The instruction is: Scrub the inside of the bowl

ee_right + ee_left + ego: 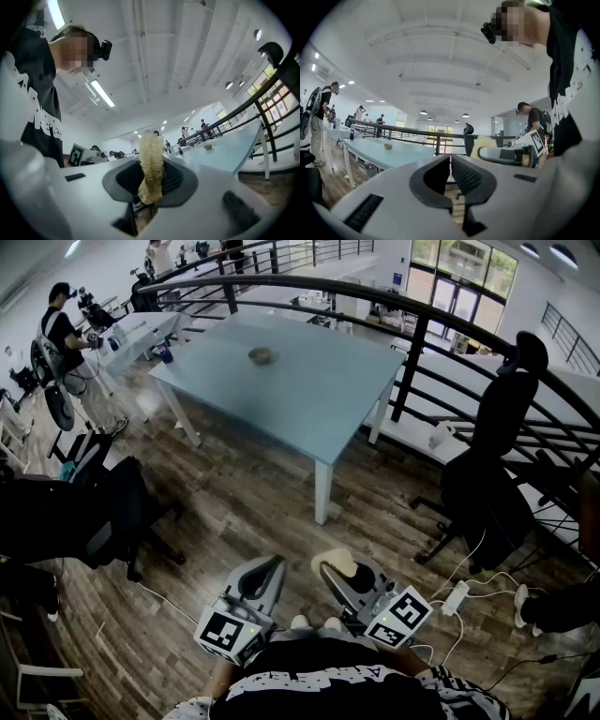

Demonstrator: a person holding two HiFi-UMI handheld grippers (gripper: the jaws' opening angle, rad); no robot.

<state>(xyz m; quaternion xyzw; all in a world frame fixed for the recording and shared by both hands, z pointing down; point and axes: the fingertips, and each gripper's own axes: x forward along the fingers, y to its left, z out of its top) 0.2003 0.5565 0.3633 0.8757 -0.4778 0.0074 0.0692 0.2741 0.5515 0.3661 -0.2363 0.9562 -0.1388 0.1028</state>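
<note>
A small brownish bowl (261, 355) stands alone on the pale blue table (309, 399), far ahead of both grippers. Both grippers are held close to my body above the wooden floor. My left gripper (274, 565) is shut with nothing between its jaws (450, 157). My right gripper (328, 570) is shut on a yellowish loofah scrubber (337, 562), which sticks up from its jaws (151, 164). The bowl is a tiny spot in the left gripper view (388, 146) and in the right gripper view (208, 147). The scrubber (485, 142) also shows in the left gripper view.
A black office chair (497, 456) stands right of the table and another (98, 517) at the left. A curved black railing (422, 329) runs behind the table. Cables and a power strip (456, 597) lie on the floor at the right. A person (67, 343) stands far left.
</note>
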